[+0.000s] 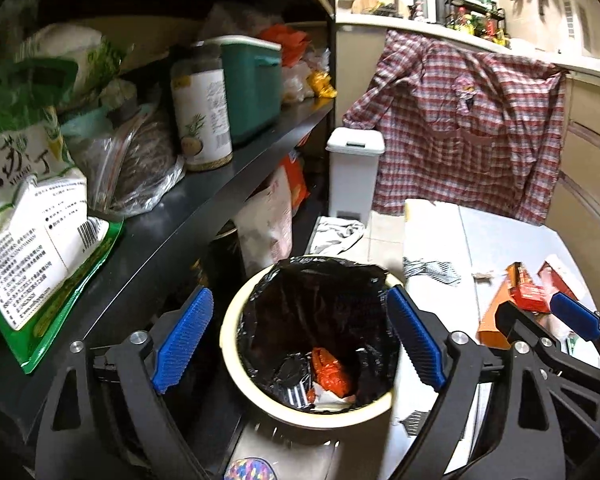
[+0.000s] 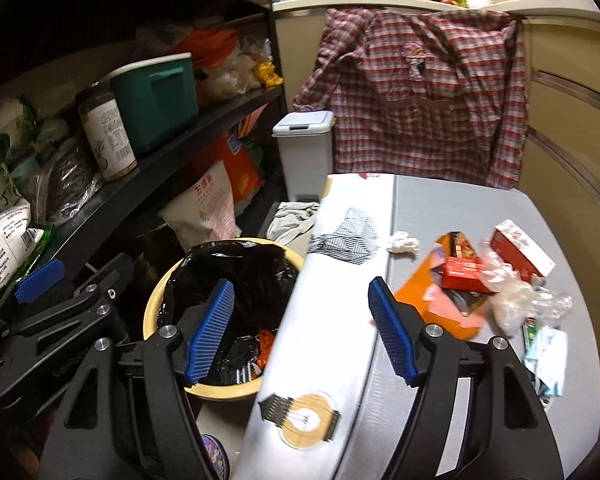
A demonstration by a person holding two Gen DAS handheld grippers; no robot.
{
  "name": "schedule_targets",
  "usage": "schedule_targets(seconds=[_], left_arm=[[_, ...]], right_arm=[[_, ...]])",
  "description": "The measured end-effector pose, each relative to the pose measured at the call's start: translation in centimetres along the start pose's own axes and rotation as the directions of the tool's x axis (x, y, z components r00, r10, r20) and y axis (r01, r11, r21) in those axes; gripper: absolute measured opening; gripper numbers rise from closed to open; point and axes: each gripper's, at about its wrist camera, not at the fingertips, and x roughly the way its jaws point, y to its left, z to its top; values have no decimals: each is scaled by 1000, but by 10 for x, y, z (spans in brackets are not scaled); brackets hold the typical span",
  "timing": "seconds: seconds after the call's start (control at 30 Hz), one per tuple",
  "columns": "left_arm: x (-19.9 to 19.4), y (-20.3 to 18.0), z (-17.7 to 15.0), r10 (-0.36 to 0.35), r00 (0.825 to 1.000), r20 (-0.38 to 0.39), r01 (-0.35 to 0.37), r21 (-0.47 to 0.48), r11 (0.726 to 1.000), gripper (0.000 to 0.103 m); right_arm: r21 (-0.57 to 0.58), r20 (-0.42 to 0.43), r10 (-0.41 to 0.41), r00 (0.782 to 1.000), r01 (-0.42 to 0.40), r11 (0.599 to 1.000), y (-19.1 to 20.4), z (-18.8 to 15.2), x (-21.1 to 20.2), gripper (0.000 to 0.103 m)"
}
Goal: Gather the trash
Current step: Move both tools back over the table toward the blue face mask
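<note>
Left wrist view: left gripper (image 1: 300,338) hangs right over the trash bin (image 1: 236,360), fingers spread wide, nothing between the pads.
Bin contents: black liner (image 1: 320,292) with an orange wrapper (image 1: 332,372) and some paper scraps down at the bottom.
Left edge: dark shelf (image 1: 204,192) runs close along the bin, stuffed with a jar (image 1: 202,112), green box (image 1: 252,84) and food bags, so it's tight on that side.
Far end: white pedal bin (image 1: 352,172) and a plaid shirt (image 1: 460,120) hanging off the counter edge.
Right wrist view: right gripper (image 2: 302,330) sits over the table's left edge, fingers apart and empty, white cloth (image 2: 332,280) under the gap.
Trash still out: orange packet (image 2: 432,300), red box (image 2: 520,250), crumpled clear plastic (image 2: 516,300), a tissue wad (image 2: 402,242), all on the grey table (image 2: 440,208) to the right.
Open room: bare strip of table near the far edge, bin just left of the table's side, left gripper (image 2: 32,280) visible over there too.
</note>
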Motion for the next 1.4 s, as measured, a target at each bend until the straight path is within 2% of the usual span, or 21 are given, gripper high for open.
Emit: schedule_targets(seconds=[0.2, 0.33, 0.53, 0.77, 1.03, 1.13, 1.23, 1.4], left_arm=[[-20, -25, -2, -64, 997, 32, 64, 29, 998, 88], [-29, -49, -7, -108, 993, 50, 105, 60, 993, 92], [-38, -86, -16, -167, 984, 60, 160, 114, 981, 92], [-40, -123, -26, -212, 974, 74, 200, 141, 969, 93], [-22, -155, -41, -218, 976, 22, 212, 162, 964, 93], [-17, -163, -45, -221, 975, 4, 217, 167, 962, 93], [-14, -167, -47, -222, 975, -7, 220, 165, 961, 93], [-7, -169, -48, -215, 976, -19, 215, 160, 963, 93]], right_arm=[[10, 46, -55, 997, 55, 998, -27, -11, -34, 79], [14, 68, -98, 993, 97, 995, -48, -20, -55, 80], [68, 79, -175, 981, 170, 983, -93, -35, -74, 80], [188, 44, -295, 955, 282, 941, -162, -62, -80, 80], [307, -10, -410, 912, 394, 867, -234, -89, -72, 80], [340, -54, -412, 910, 404, 849, -254, -101, -60, 80], [358, -91, -389, 917, 395, 846, -264, -110, -45, 80], [334, -105, -360, 927, 374, 865, -258, -112, -26, 80]])
